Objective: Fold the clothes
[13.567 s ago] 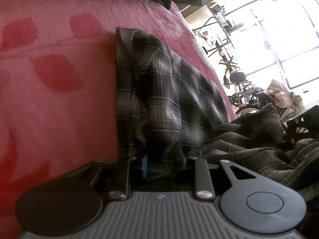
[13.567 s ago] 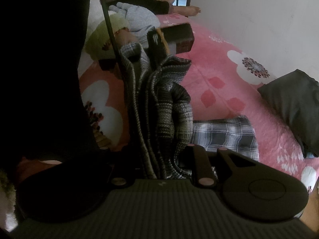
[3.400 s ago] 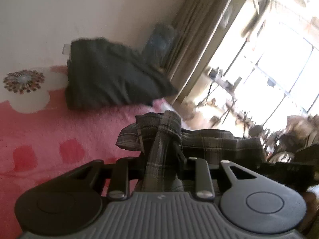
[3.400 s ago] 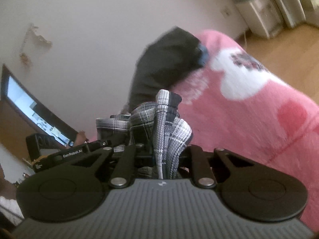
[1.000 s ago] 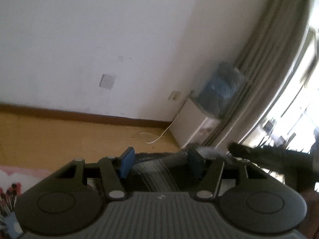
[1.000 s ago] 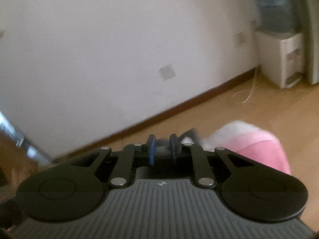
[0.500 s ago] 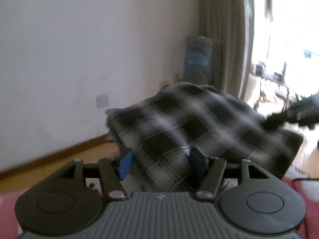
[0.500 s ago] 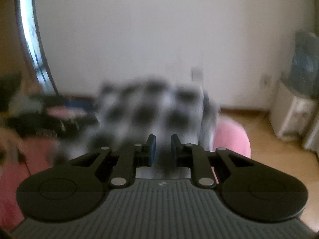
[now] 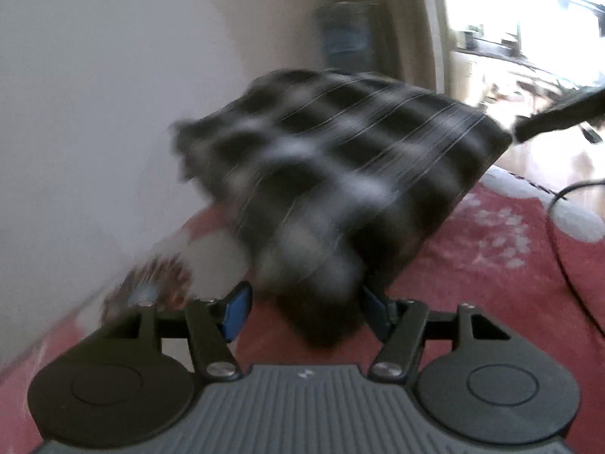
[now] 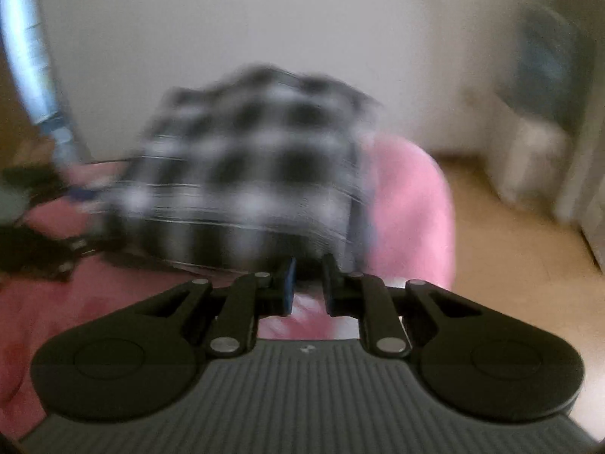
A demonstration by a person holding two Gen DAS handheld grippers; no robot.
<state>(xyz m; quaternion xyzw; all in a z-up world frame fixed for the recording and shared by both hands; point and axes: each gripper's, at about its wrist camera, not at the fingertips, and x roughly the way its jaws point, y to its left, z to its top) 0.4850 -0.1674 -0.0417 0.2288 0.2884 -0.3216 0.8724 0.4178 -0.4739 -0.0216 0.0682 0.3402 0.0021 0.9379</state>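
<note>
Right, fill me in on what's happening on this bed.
A person is folding clothes with a hand-held gripper in each hand. A folded plaid garment lies on the pink floral blanket, near its end by the white wall. The left hand-held gripper is open, with the garment's near edge between its blue pads. The right hand-held gripper is nearly closed and empty, just short of the garment. Both views are motion-blurred.

A bed with a pink blanket (image 9: 491,265), printed with white flower shapes, seen in both wrist views. On it lies a folded black-and-white plaid garment (image 9: 340,174), blurred, near the bed's corner (image 10: 408,204) by the white wall. A thin dark cable (image 9: 559,242) runs across the blanket at right. Beyond the corner, wooden floor (image 10: 510,257).
</note>
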